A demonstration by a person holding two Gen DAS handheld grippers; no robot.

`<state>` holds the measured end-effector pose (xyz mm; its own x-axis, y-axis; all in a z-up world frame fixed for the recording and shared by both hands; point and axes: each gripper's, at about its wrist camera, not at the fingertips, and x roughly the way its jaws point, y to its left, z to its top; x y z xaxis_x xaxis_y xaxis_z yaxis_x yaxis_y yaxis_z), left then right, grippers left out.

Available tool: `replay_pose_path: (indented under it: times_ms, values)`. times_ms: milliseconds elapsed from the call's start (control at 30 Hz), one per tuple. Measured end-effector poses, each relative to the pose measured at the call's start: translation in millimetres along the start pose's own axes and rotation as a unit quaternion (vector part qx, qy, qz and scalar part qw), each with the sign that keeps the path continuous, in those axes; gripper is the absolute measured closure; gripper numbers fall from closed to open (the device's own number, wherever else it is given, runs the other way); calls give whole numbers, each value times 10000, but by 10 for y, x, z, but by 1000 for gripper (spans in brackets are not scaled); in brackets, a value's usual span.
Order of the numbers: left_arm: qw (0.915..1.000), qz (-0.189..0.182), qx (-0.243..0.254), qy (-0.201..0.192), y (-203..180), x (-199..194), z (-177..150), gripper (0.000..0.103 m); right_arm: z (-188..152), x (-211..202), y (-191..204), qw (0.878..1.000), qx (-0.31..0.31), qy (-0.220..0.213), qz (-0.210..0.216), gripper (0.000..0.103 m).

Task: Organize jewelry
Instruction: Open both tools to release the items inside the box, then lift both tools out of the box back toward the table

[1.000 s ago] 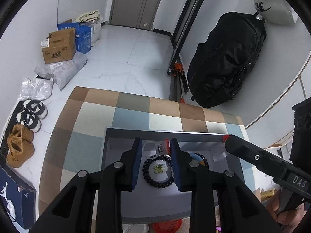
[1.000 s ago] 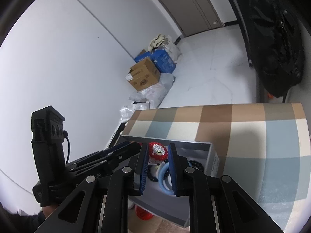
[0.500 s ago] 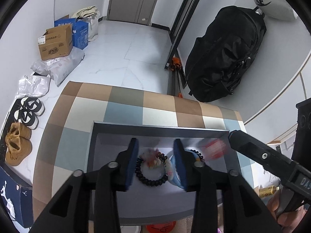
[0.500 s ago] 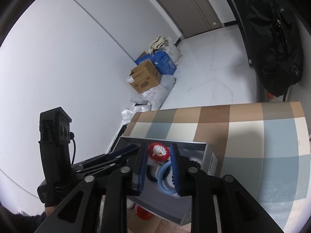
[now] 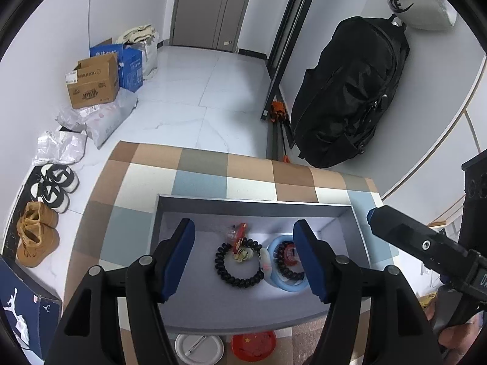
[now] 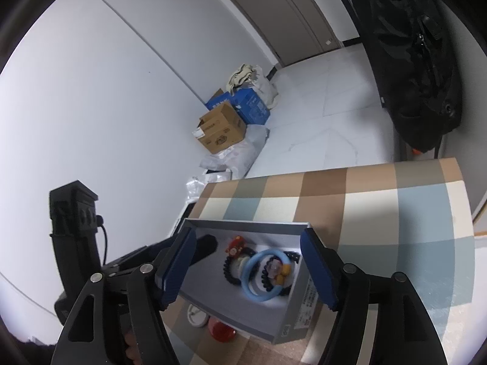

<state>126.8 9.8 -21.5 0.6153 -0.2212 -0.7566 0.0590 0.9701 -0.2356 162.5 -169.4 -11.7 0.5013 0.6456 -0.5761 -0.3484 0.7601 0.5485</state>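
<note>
White walls (image 5: pixel 127 3), tiled floor (image 5: pixel 194 103) (grey door (image 5: pixel 210 6))

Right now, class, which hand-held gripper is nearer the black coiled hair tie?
Left. The left hand-held gripper straddles the black coiled hair tie; the right hand-held gripper frames the light blue ring beside it.

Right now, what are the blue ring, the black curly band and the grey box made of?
Blue ring: looks like smooth plastic or silicone, with an even matte sheen. Black curly band: probably stretchy plastic coil, glossy highlights on each loop. Grey box: likely cardboard, with thin flat walls, sharp folded corners and a printed label on its side.
</note>
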Motion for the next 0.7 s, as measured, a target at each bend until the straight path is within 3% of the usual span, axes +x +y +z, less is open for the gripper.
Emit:
replay_pose_path:
  times_ms: [100,233,533,700]
  values:
    - [9999,37,58,-145,-27,-81,-15,37,-27,-53,22,10000,-67,-59,-34,27]
    - [9992,133,93,-367,-40,-192,-65,24,-77,-138,83,9997,-201,-155,-54,20]
    - [9981,343,135,-498,-45,-428,-268,24,-283,-403,216,9982,-425,-354,-252,6]
    - [9976,418,34,-543,11,-537,-392,23,-423,-490,301,9952,-642,-379,-629,0]
